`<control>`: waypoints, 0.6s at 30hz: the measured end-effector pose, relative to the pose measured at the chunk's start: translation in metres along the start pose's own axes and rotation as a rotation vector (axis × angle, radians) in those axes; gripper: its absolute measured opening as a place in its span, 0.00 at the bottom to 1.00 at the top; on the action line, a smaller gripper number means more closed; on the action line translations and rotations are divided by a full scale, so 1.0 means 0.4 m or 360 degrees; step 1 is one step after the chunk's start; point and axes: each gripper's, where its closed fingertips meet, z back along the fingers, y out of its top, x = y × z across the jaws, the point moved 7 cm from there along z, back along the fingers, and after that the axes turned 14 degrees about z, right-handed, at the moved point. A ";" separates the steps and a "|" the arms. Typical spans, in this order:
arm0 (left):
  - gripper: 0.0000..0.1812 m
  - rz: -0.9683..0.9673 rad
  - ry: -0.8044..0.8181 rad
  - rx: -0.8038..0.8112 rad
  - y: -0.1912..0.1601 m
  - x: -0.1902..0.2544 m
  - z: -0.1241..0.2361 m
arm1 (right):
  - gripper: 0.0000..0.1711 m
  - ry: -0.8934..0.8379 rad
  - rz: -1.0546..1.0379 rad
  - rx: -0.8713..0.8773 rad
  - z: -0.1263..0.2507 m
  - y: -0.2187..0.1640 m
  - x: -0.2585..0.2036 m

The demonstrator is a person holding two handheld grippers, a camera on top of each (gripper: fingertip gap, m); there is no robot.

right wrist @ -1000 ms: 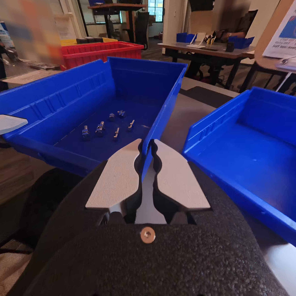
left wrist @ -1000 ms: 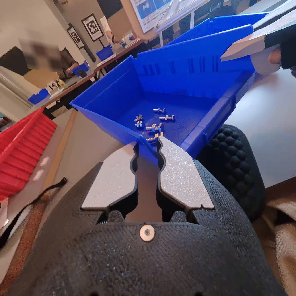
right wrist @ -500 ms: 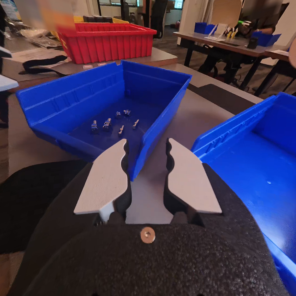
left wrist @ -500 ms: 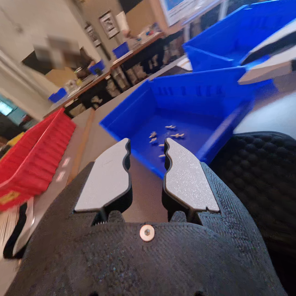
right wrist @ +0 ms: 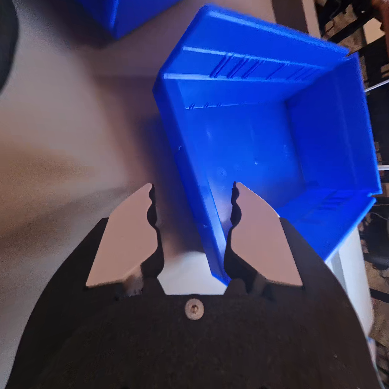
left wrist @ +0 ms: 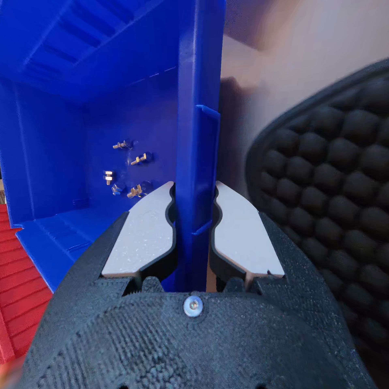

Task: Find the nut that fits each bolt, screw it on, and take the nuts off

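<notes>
left gripper (left wrist: 194,185) of mine straddles the near side wall of the blue bin (left wrist: 197,105) that holds the hardware, one finger inside the bin and one outside. its fingers (left wrist: 145,229) sit close against the wall on both sides, but i cannot tell whether they actually pinch it or only bracket it. on the bin floor, just ahead of my inner finger, lie the bolts with nuts (left wrist: 126,170), a small scatter of silvery pieces, some touching, some apart. a black dimpled cushion (left wrist: 328,189) fills the right of that view, and a red ribbed crate (left wrist: 19,284) shows at the lower left.

my right gripper (right wrist: 192,185) is spread wide over the side wall of a second blue bin (right wrist: 315,130). that wall runs up between the fingers, near the right finger and clear of the left one, so nothing is held. this bin sits on the pale table (right wrist: 63,126), and a corner of another blue bin (right wrist: 126,14) shows at the top of the view, which is blurred.
</notes>
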 end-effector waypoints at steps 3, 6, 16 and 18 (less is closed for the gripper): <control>0.18 0.0047 0.0013 -0.0030 0.024 -0.061 -0.056 | 0.26 -0.0033 0.0153 -0.0209 -0.067 -0.015 -0.001; 0.18 0.0109 0.0052 -0.0068 0.031 -0.111 -0.116 | 0.21 -0.0037 0.0139 -0.0278 -0.069 -0.030 -0.007; 0.19 0.0223 0.0153 0.0024 -0.003 -0.146 -0.140 | 0.20 -0.0198 -0.0199 -0.0566 0.105 -0.227 -0.084; 0.19 0.0226 0.0164 0.0036 -0.008 -0.139 -0.132 | 0.20 -0.0248 -0.0233 -0.0625 0.129 -0.299 -0.071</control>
